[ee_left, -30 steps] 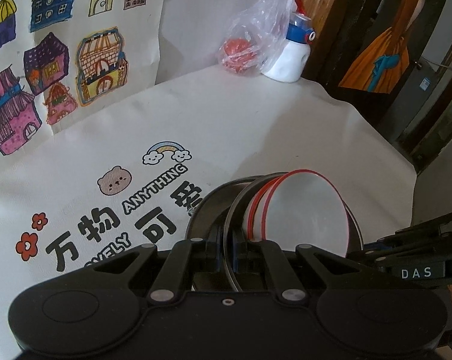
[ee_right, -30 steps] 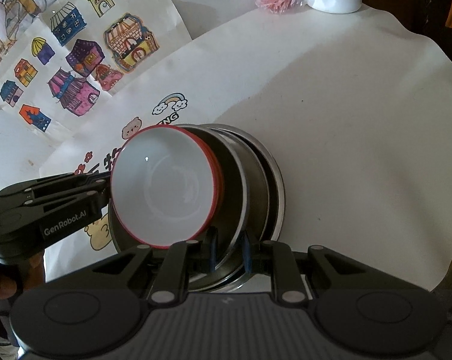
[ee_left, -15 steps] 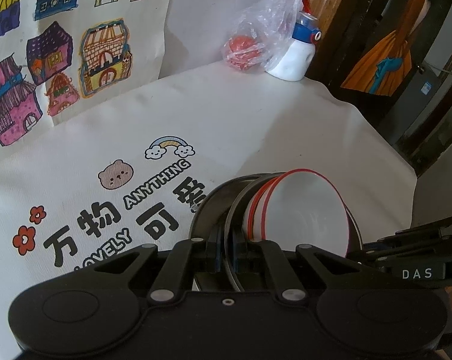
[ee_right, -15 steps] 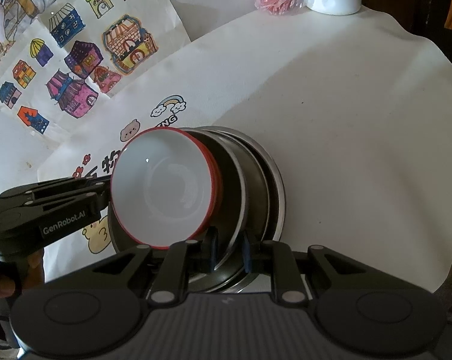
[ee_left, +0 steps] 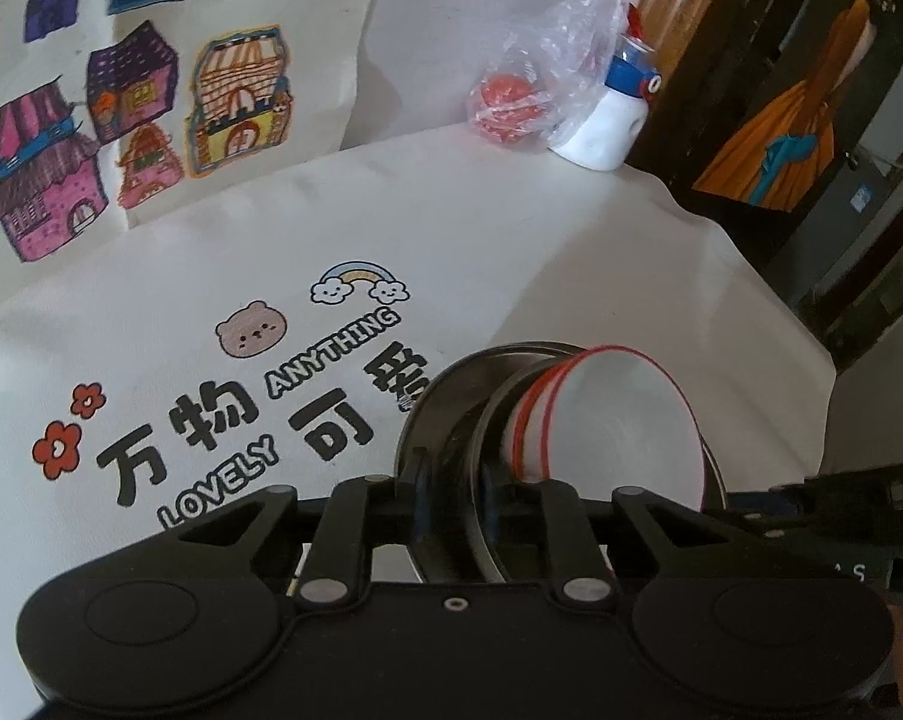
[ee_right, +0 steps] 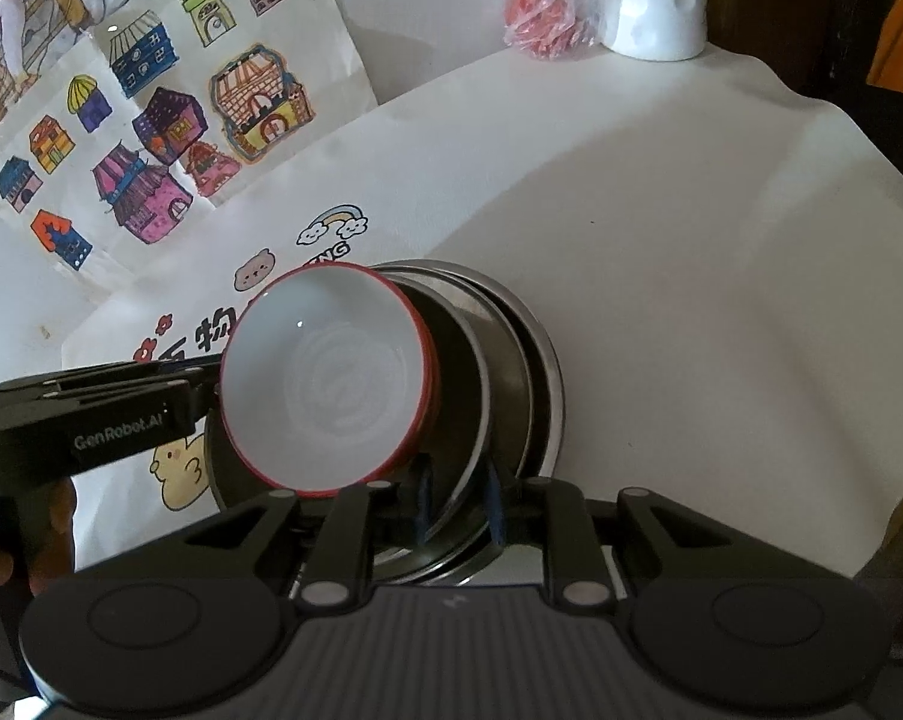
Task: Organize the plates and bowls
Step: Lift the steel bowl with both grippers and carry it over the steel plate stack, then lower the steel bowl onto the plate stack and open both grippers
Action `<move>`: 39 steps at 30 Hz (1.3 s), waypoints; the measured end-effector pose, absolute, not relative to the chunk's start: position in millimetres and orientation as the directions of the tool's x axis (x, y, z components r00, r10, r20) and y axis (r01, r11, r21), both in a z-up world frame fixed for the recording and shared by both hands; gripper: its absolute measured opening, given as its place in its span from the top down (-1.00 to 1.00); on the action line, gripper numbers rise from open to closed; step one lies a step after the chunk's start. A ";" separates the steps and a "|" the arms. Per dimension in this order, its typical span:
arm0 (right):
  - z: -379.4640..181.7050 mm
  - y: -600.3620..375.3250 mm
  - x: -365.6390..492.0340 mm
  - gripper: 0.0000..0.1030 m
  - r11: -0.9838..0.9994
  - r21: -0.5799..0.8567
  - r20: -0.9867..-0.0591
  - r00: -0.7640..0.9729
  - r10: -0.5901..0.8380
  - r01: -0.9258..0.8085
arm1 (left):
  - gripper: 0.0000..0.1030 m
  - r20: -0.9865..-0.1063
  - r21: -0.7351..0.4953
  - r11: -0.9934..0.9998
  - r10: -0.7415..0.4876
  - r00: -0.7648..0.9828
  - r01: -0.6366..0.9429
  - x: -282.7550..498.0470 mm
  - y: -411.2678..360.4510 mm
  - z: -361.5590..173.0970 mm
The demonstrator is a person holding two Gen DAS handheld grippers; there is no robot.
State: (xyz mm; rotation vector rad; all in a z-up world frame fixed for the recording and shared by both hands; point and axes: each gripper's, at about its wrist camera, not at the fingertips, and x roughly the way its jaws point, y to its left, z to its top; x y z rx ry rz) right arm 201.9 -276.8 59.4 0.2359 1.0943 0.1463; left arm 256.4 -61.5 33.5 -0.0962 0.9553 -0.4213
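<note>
1. A stack of dishes sits on the white tablecloth [ee_right: 661,228], near the front edge: two white bowls with red rims [ee_right: 325,378] nested inside steel plates [ee_right: 511,372].
2. The stack looks tipped toward the left side, the bowls' mouth facing that way, but the fisheye bend makes the true angle hard to judge.
3. The left gripper [ee_left: 454,495] has its fingers closed in around the near rims of the steel plates; in its own view the blue pads [ee_left: 420,498] sit either side of the rims, with the lower part of the stack cut off behind the gripper body.
4. The right gripper [ee_right: 457,507] likewise has its fingers drawn in on the steel plates' near rim from the opposite side; how many plates lie between the fingers cannot be told.
5. Exactly how many steel plates there are is unclear, as their rims overlap.
6. The printed words on the cloth are partly covered by the stack.
7. At the far edge stand a white bottle [ee_left: 607,126] with a blue cap and a clear plastic bag [ee_left: 547,60] holding something red, its nature hard to make out.
8. A hand [ee_right: 13,546] shows only in part at the left gripper's handle.
</note>
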 end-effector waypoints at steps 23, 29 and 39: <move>99.8 -265.7 107.3 -0.91 0.965 0.263 -0.555 0.815 0.165 -0.016 | -0.45 -0.551 -0.221 0.939 -0.342 0.761 0.263 176.7 -18.7 77.7; 107.6 -252.4 66.4 -0.99 0.977 0.210 -0.405 0.907 0.112 -0.026 | -0.80 -0.469 -0.184 0.950 -0.310 0.827 0.252 136.1 -0.4 87.1; 88.5 -227.6 7.6 -1.00 0.994 0.105 -0.269 0.961 0.071 -0.045 | -0.98 -0.371 -0.142 0.970 -0.239 0.897 0.200 72.0 23.3 73.7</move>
